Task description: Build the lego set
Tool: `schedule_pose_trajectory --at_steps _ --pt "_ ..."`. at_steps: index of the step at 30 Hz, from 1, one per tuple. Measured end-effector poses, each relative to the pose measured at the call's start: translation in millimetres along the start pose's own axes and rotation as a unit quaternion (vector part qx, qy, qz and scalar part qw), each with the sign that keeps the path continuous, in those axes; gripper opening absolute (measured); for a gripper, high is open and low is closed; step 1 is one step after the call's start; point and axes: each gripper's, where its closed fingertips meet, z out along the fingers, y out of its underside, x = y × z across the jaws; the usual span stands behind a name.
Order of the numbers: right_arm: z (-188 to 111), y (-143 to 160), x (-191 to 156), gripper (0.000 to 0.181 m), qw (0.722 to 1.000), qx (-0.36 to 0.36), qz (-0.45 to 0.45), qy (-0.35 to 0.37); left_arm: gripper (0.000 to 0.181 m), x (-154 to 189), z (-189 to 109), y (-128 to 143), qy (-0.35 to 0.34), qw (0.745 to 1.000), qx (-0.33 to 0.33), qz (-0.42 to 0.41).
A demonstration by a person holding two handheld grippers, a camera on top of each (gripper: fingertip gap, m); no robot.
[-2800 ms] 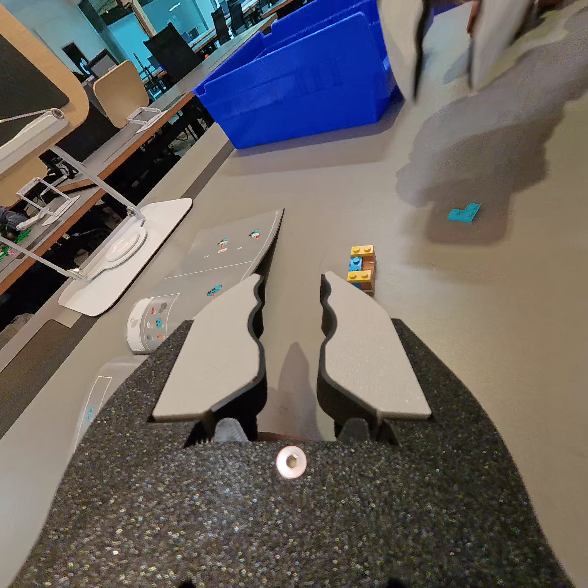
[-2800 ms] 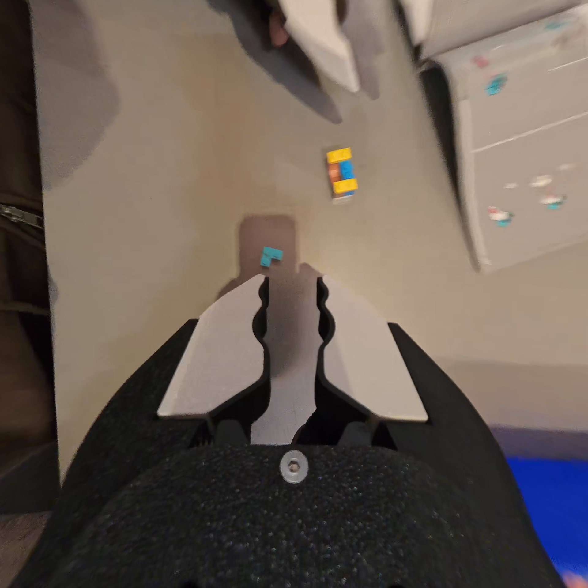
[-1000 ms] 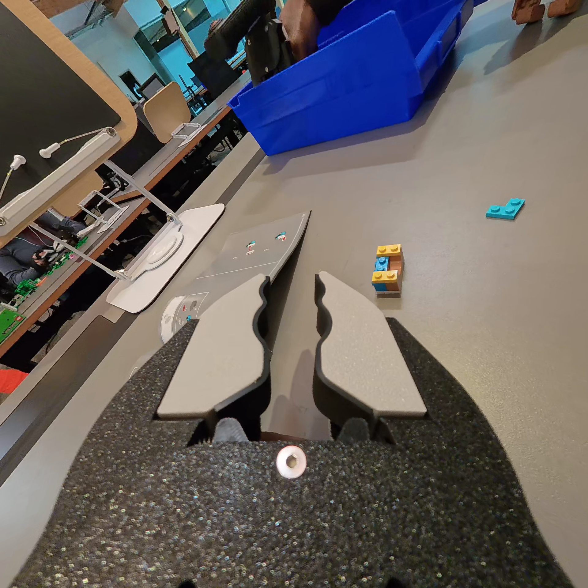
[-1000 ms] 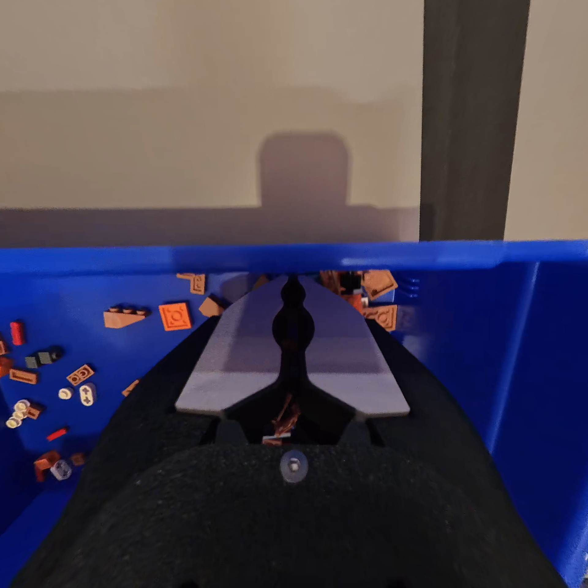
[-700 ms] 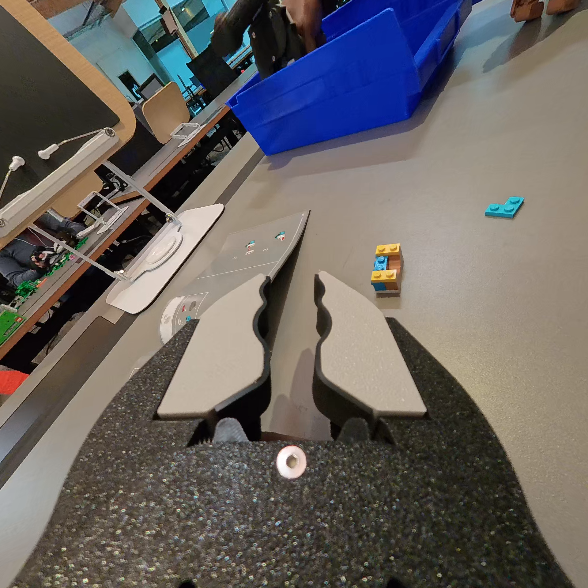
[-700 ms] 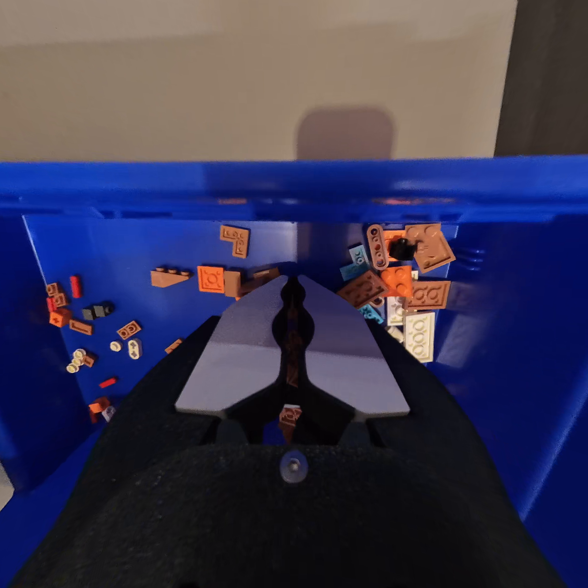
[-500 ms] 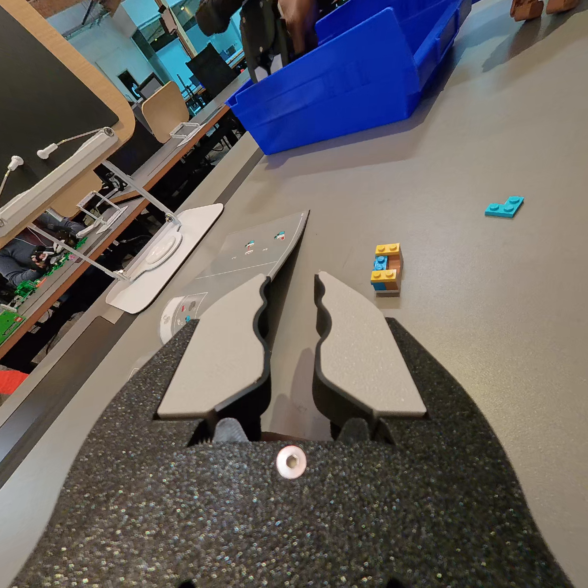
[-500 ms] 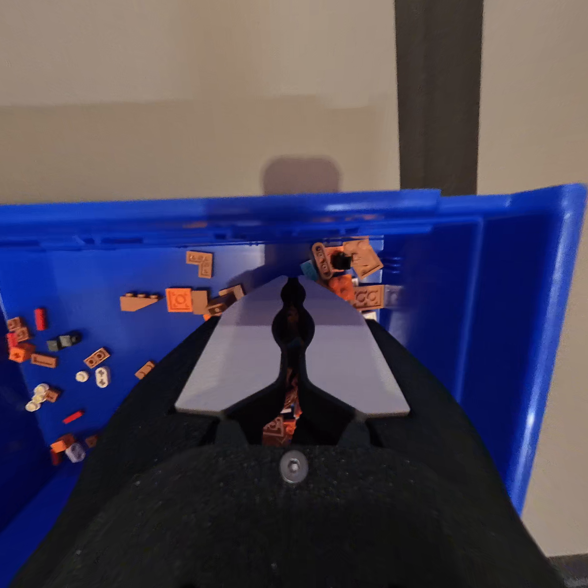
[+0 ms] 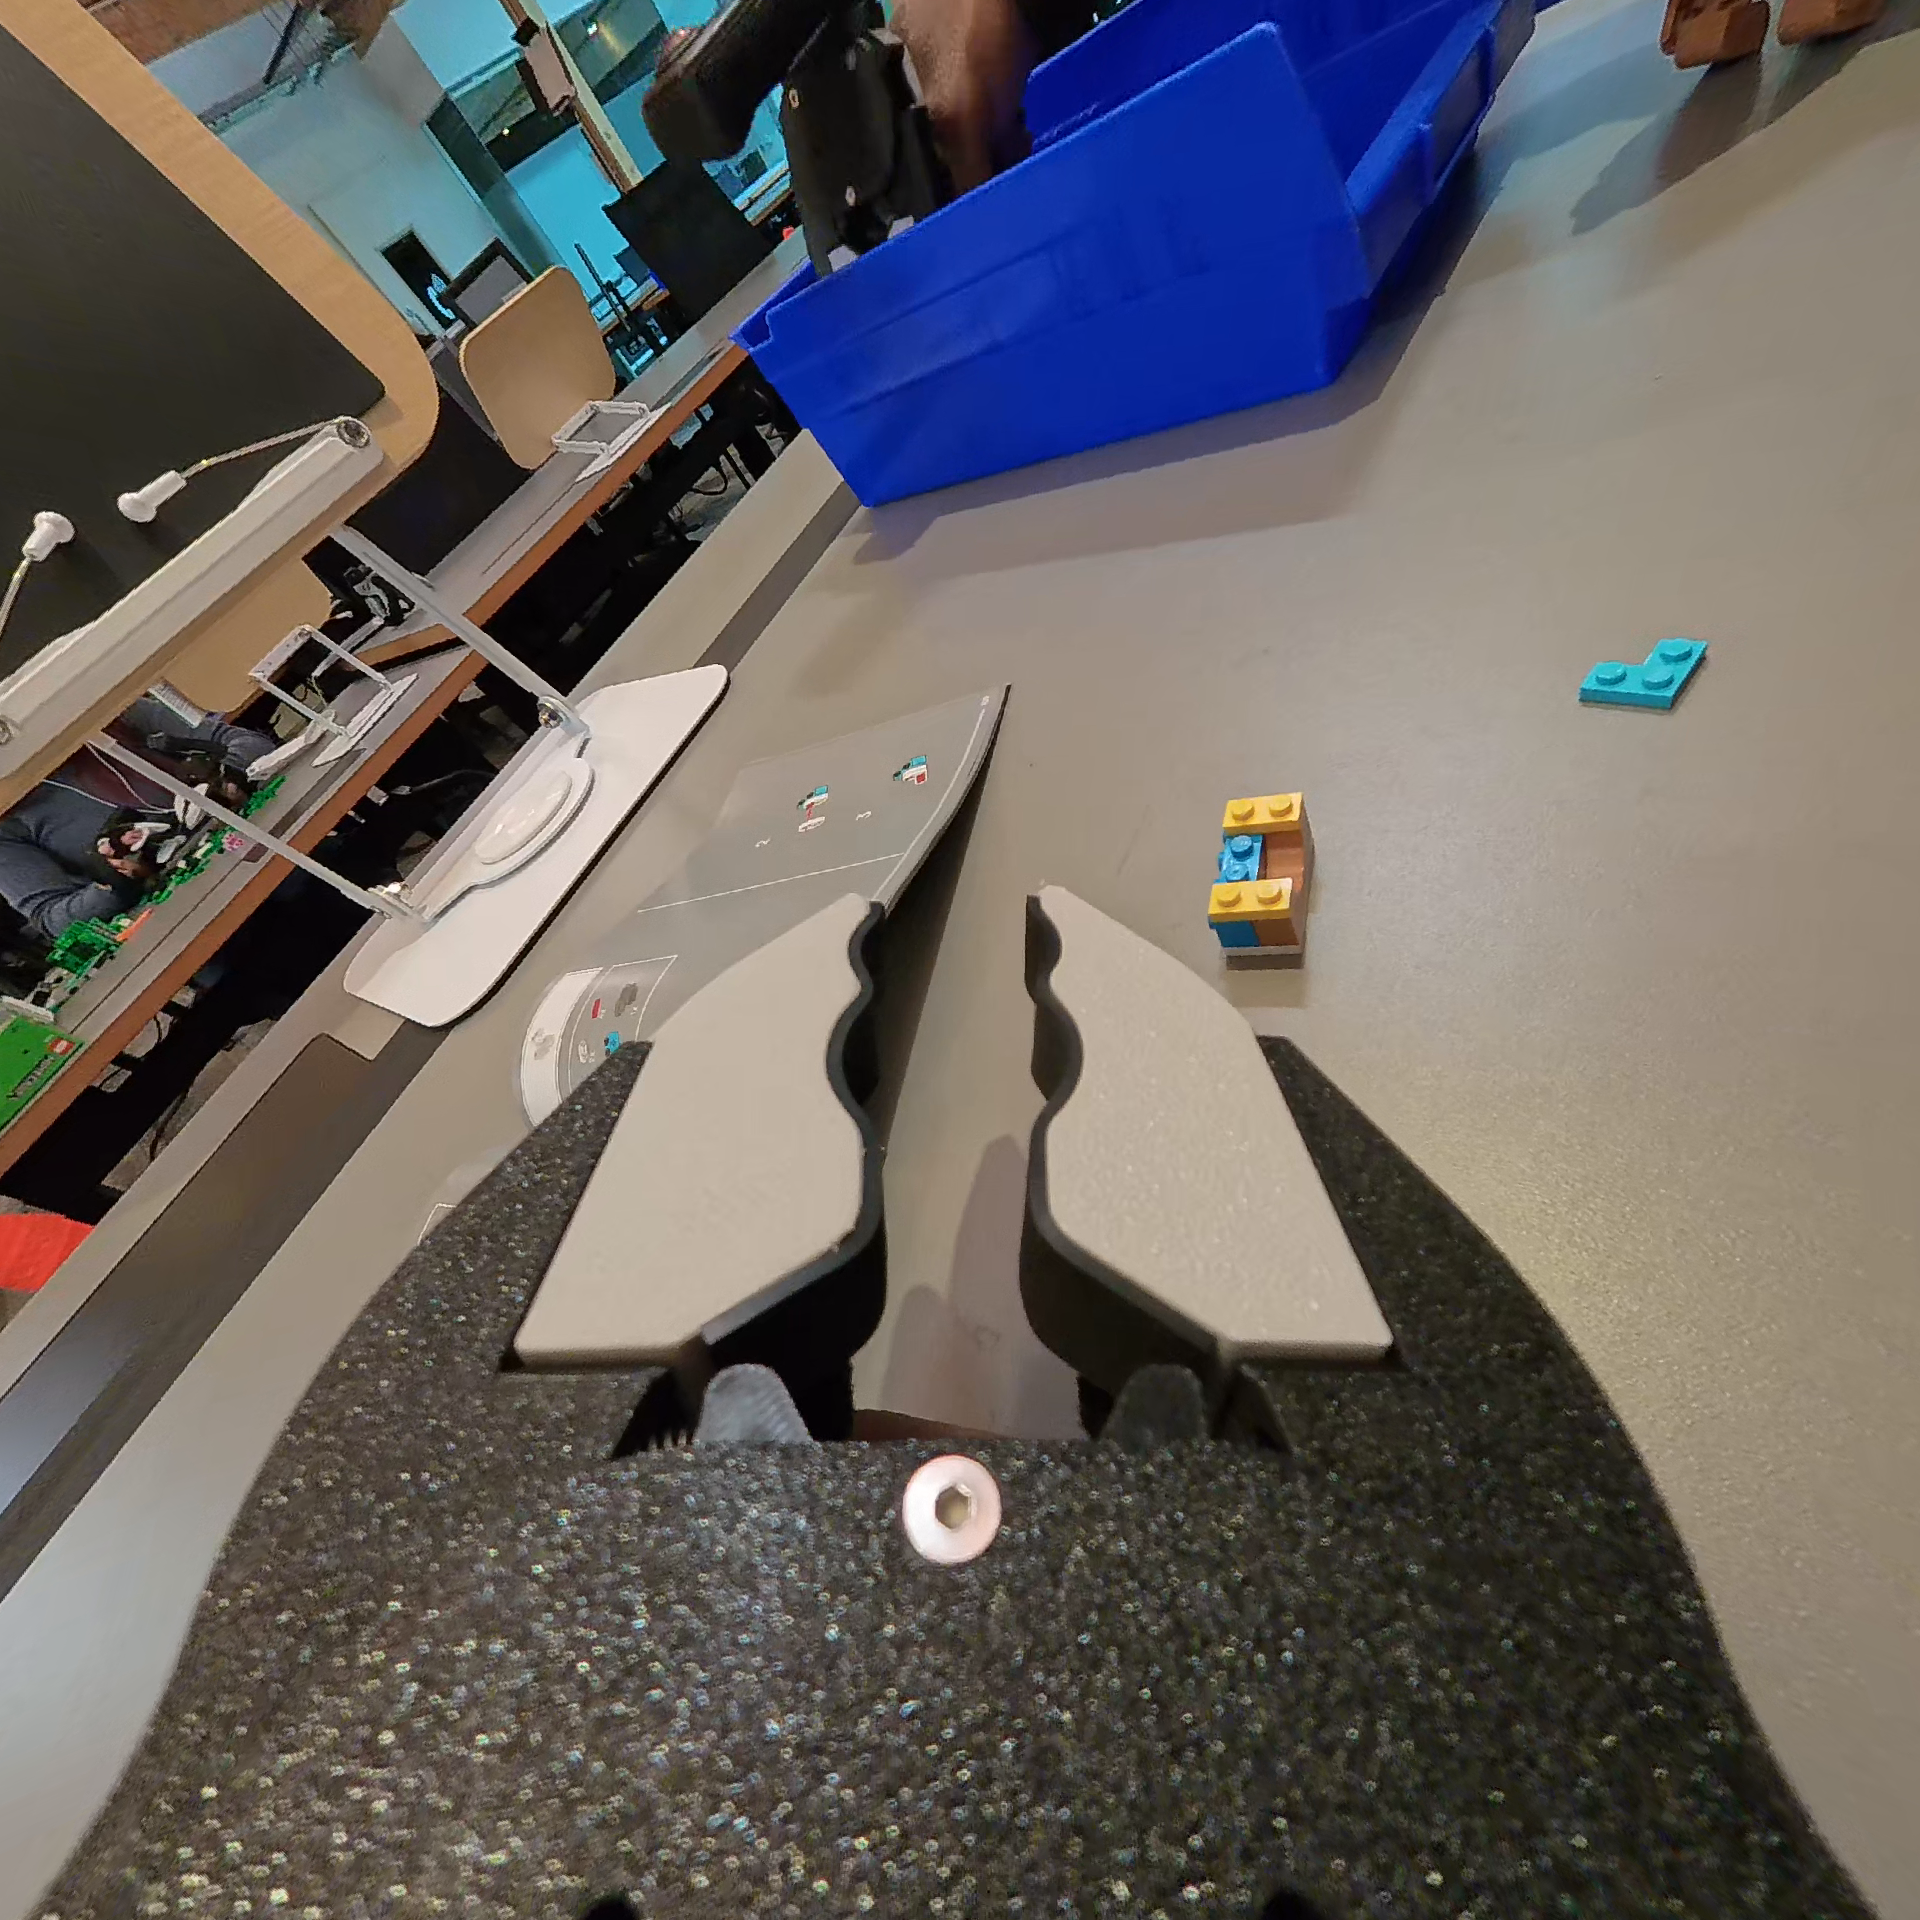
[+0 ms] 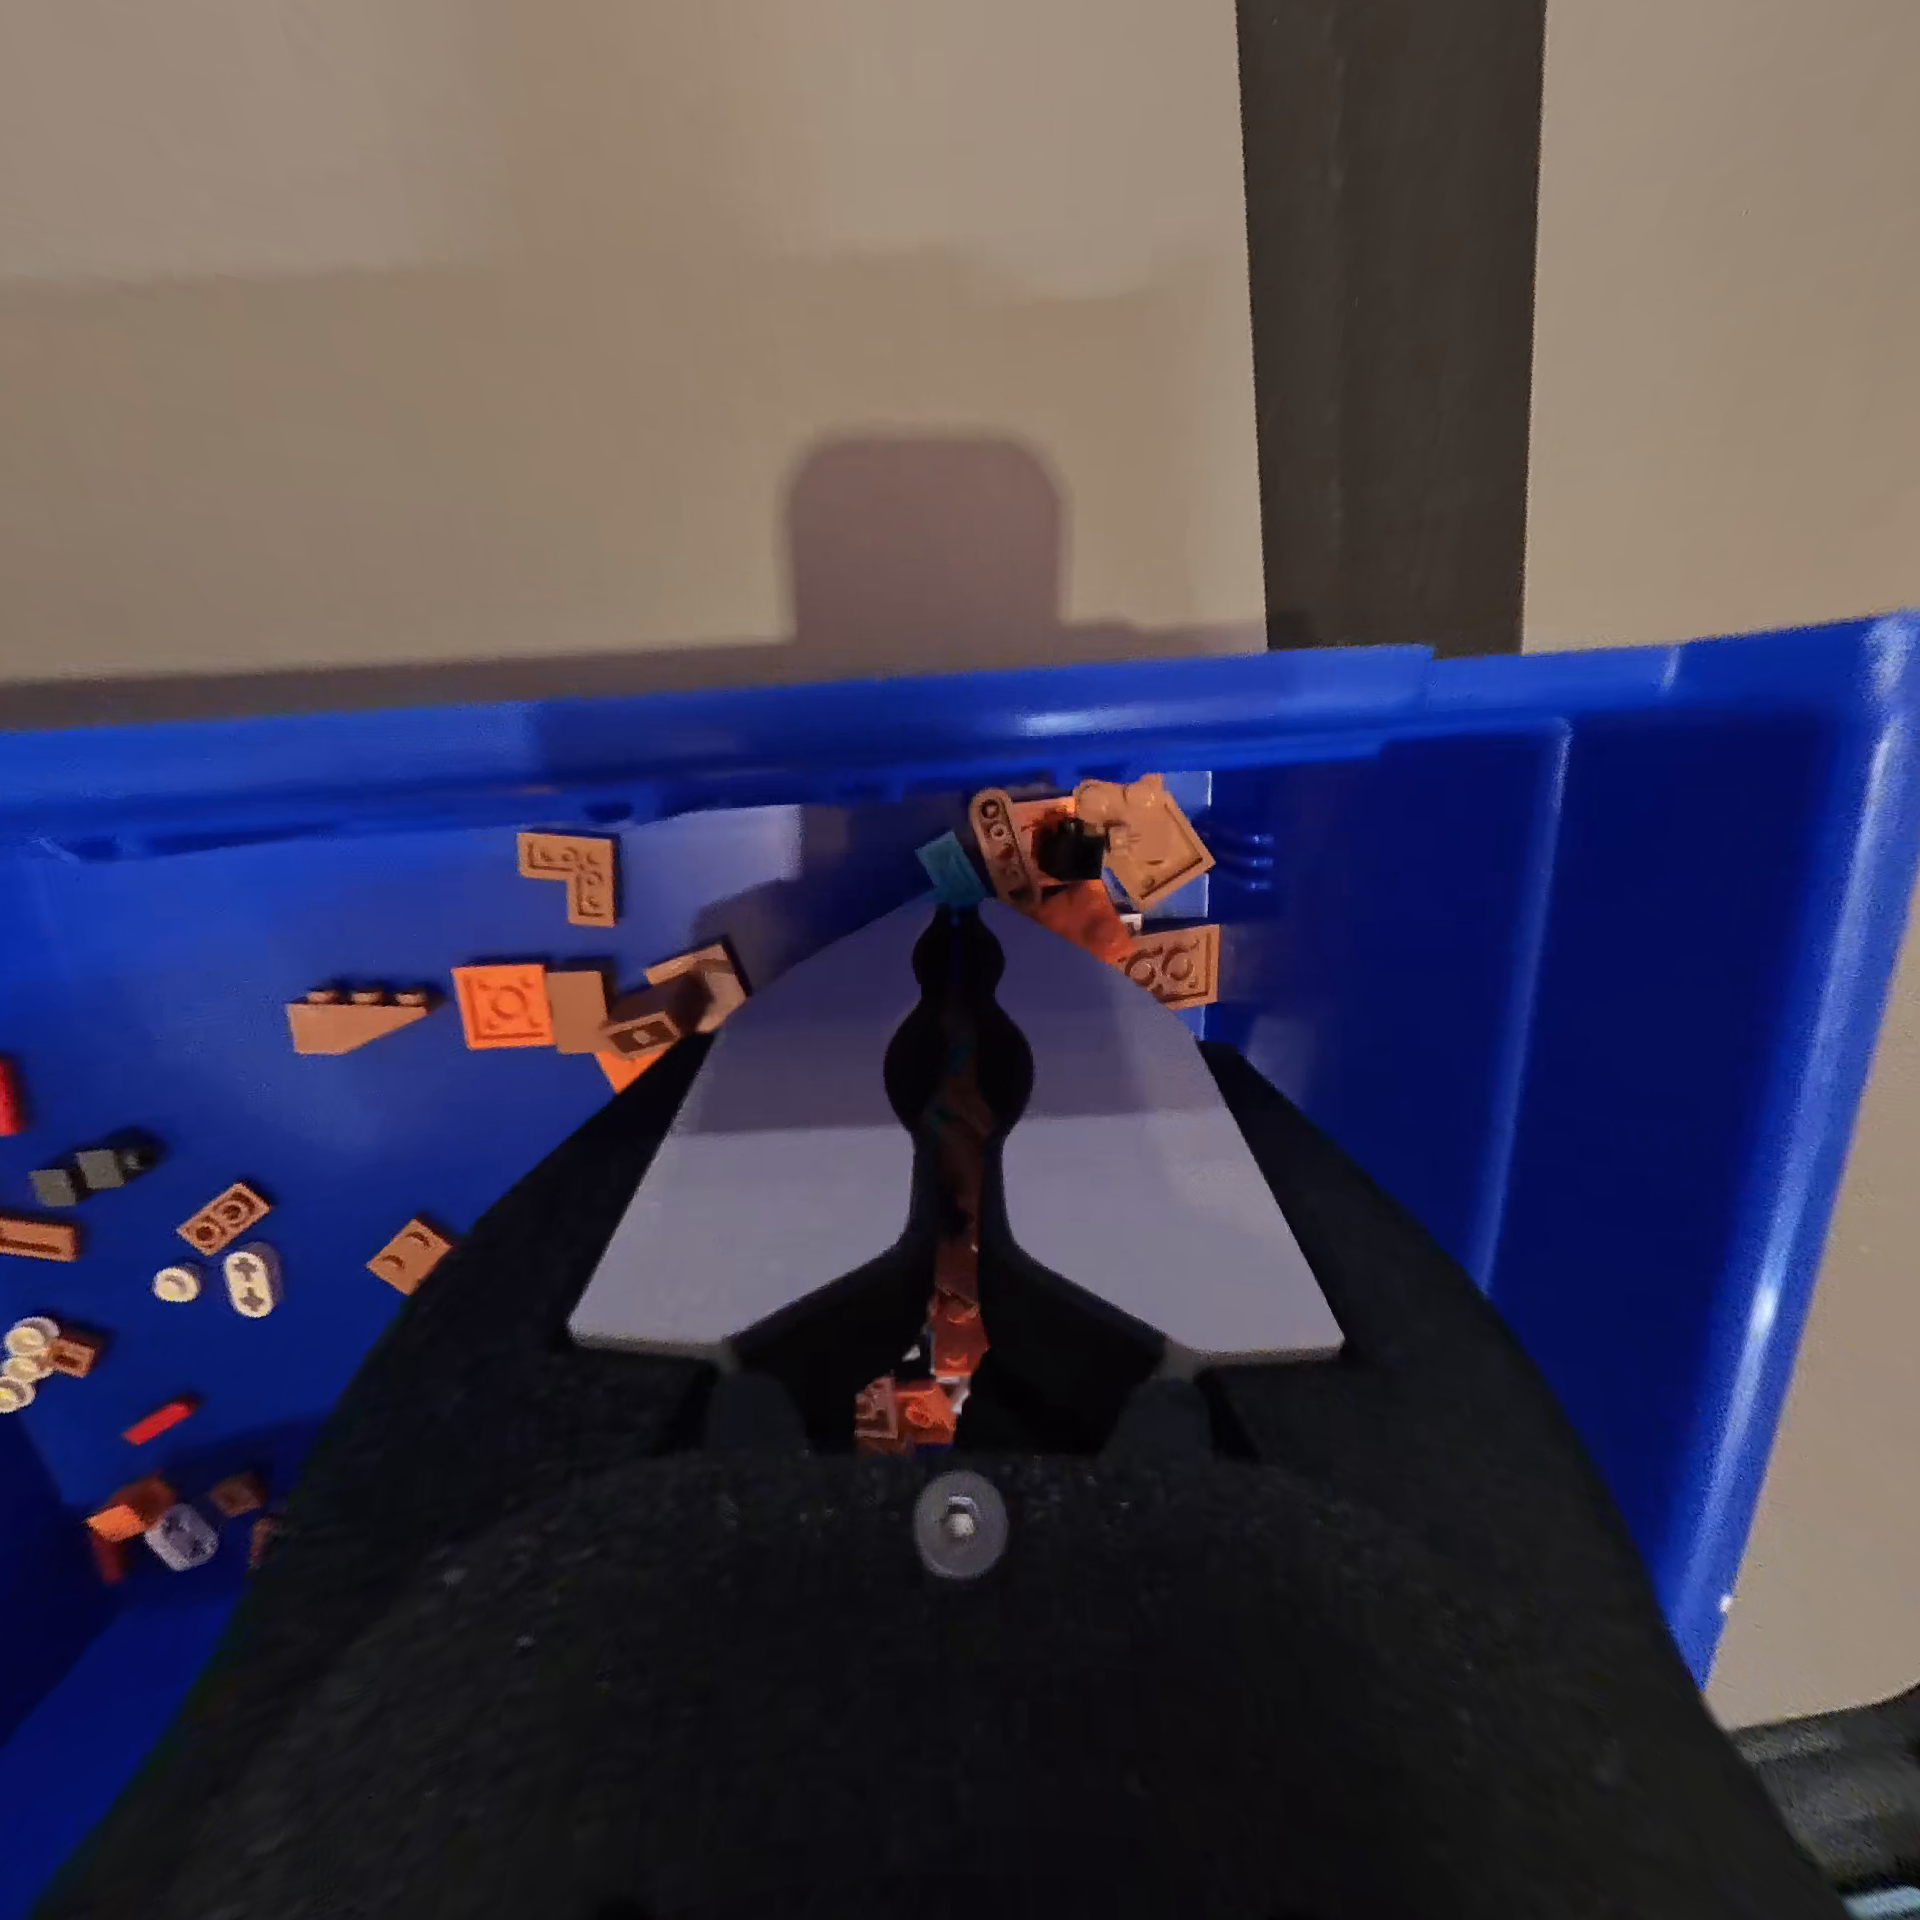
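Grey matte tabletop [image 9: 1558, 1195], smooth, faint sheen; open-plan room behind w/ long wood-edged desks [image 9: 343, 665], tan chair [image 9: 535, 364], teal-lit glazing at far end.

L wrist view, near to far: left gripper [image 9: 951, 914] low over table, speckled black foam body, pale grey fingers w/ wavy inner edges, narrow gap, nothing between them. Just left of fingers: grey instruction sheet [image 9: 831, 821], far edge lifted off table. Left of that, white rounded lamp base [image 9: 540, 842] w/ thin metal arms. Right of fingertips, close: small lego build [image 9: 1262, 873], two yellow 2-stud plates, blue piece between, brown block behind, pale base; sits flat on table. Farther right, well apart from it: teal L-shaped plate [image 9: 1644, 677], flat, studs up. Far end: blue bin [image 9: 1091, 301], glossy plastic, walls hide contents here. Dark rig + a hand [image 9: 956, 73] at its far rim; presumably the other gripper, fingers not visible.

R wrist view only: bin interior [image 10: 1662, 1039]. Scattered orange/brown plates [image 10: 504, 1003], brown L-plate [image 10: 571, 873], small cream round studs, grey and red bits on left floor; denser heap in far right corner [image 10: 1101, 862]. right gripper [image 10: 956, 906] inside bin, fingers closed, tips meeting right at a teal piece [image 10: 951, 868] at heap's edge; whether it is pinched, cannot tell. Beyond bin: beige surface, dark vertical strip [image 10: 1387, 312].
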Motion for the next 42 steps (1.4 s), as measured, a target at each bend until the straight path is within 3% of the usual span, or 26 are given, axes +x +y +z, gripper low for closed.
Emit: schedule_pose_trajectory --at_steps 10,21,24,27,32,35,38,42 --pt "6 6 -4 0.022 0.998 -0.003 0.05 -0.032 0.025 0 0 0 0.001 1.0 -0.001 0.002" --pt "6 7 -5 0.011 0.998 -0.024 0.064 -0.014 0.025 0 0 0 -0.001 1.0 0.001 0.001" --pt "-10 8 -12 0.01 0.997 -0.018 0.069 -0.007 0.025 -1 0 -1 -0.003 1.0 0.004 -0.002" --pt "-47 -3 -24 0.01 0.997 0.013 0.077 0.018 0.025 -3 -1 -2 -0.006 1.0 0.009 -0.004" --pt "-132 -64 -92 0.01 0.988 0.121 0.074 0.057 0.026 -5 -5 -9 -0.012 0.999 0.032 -0.008" --pt "-159 -117 -156 0.01 0.977 0.194 0.052 0.067 0.028 -10 -11 -22 -0.028 0.997 0.069 -0.015" --pt "-149 -173 -223 0.01 0.962 0.265 0.028 0.055 0.03 -15 -21 -39 -0.044 0.992 0.117 -0.033" --pt "-98 -239 -289 0.01 0.929 0.369 0.015 0.007 0.028 -7 -34 -61 -0.031 0.983 0.176 -0.039"
